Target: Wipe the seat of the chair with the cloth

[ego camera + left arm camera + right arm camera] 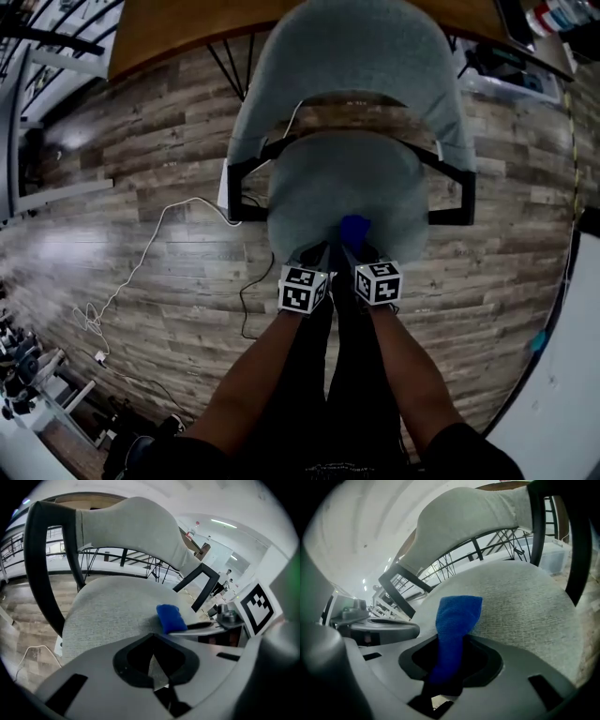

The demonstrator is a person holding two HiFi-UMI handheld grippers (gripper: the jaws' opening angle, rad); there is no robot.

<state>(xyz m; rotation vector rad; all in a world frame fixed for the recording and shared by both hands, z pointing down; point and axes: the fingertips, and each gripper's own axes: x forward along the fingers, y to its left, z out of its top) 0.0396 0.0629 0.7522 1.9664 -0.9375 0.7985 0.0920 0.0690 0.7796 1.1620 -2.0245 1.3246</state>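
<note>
1 cloth [457, 616], 1 chair [356, 56], 2 grippers.
My right gripper [452, 641] pinches the cloth on the seat [342, 187]; my left gripper [152, 641], just beside, is closed on nothing.

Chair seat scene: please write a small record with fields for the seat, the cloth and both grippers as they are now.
seat: grey fabric, with a black frame, standing on a wood floor
cloth: blue, free end resting on the near part of the seat
right gripper: shut on the cloth
left gripper: jaws together with nothing between them, close beside the right gripper at the seat's front edge
</note>
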